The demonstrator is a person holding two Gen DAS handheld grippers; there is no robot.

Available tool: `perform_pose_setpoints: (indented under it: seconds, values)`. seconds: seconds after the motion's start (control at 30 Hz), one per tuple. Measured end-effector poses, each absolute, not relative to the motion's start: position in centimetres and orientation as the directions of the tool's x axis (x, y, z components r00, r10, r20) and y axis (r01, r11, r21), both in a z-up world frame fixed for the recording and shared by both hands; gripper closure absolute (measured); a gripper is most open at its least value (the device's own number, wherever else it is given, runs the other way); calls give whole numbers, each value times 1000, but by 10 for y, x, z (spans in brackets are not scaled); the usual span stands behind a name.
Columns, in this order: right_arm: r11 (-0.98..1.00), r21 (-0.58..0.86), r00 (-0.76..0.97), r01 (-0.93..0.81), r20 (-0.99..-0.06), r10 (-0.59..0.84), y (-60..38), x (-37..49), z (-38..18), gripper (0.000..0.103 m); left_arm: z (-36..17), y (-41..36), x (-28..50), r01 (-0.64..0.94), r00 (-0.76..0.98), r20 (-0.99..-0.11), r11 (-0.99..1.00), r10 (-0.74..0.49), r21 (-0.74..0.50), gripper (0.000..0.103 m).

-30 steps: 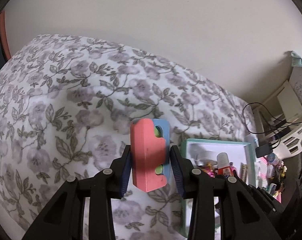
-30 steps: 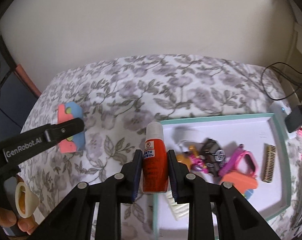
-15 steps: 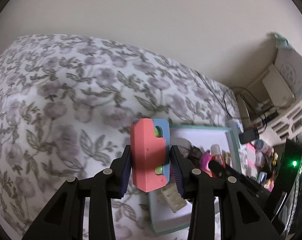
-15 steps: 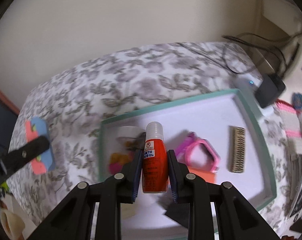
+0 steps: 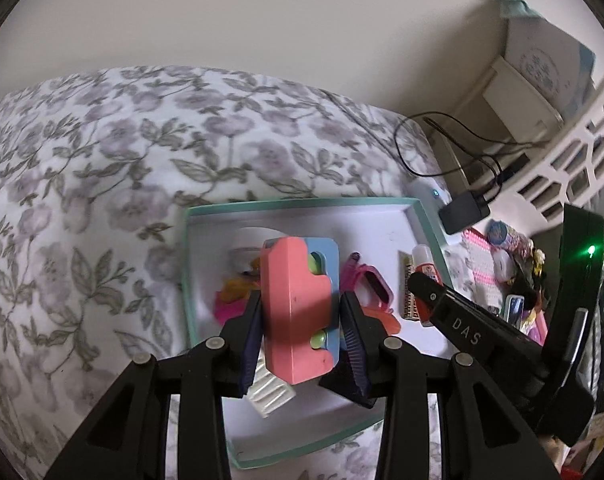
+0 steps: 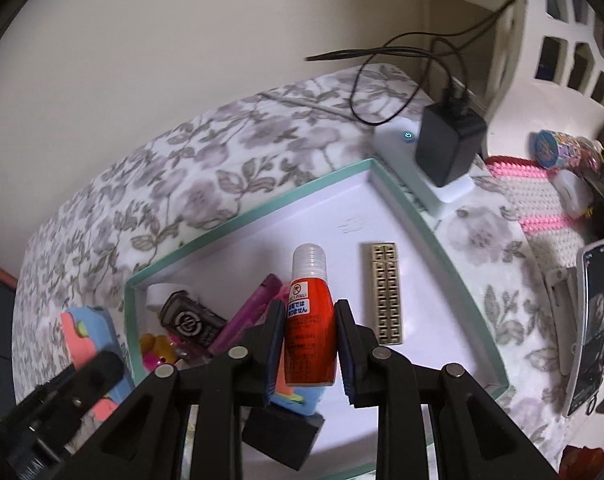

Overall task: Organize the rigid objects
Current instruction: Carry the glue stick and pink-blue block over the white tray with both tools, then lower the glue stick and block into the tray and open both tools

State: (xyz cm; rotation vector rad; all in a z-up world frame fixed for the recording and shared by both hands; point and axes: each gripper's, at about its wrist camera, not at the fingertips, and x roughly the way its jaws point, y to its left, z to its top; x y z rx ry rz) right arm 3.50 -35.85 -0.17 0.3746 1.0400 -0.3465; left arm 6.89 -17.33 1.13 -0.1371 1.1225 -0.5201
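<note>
Both tongs hover loaded over the teal-rimmed tray [image 6: 238, 216] on the floral bed — left tongs [image 5: 300, 320] clamped on a pink-and-blue block [image 5: 298, 312], right tongs [image 6: 307, 344] on a red bottle [image 6: 310, 320] — the placing step, apparently, calling next for lowering into bare tray space and release.

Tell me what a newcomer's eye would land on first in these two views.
First, the red bottle with a clear cap, clamped upright in the right gripper over the teal-rimmed tray. Next, the pink and blue block pinched in the left gripper, also above that tray. Around them, bright small toys crowd the tray's left part, all on a floral cloth.
</note>
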Motion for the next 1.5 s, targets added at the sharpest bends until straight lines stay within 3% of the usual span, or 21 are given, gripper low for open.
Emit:
perform_pose_setpoints:
  seconds: [0.83,1.23,1.27,1.4,1.5]
  values:
    - [891,140,426,431,-902,-64,-357,41,-17,76,-16,-198,71,337,275,-849,873,-450,-354,63]
    - [905,126,438,407,-896,-72,-350,44,-11,76,-3,-178,77,272,358,-853,916,-380,-294,62]
    - [906,126,439,404,-896,-71,-349,45,-12,76,-3,-175,79,261,367,-854,922,-370,-287,62]
    - [911,138,444,388,-895,-54,-343,47,-12,76,-4,-159,86,185,402,-867,954,-293,-237,43]
    - [919,131,445,373,-894,-53,-337,49,-11,76,-9,-149,92,142,413,-882,973,-226,-183,43]
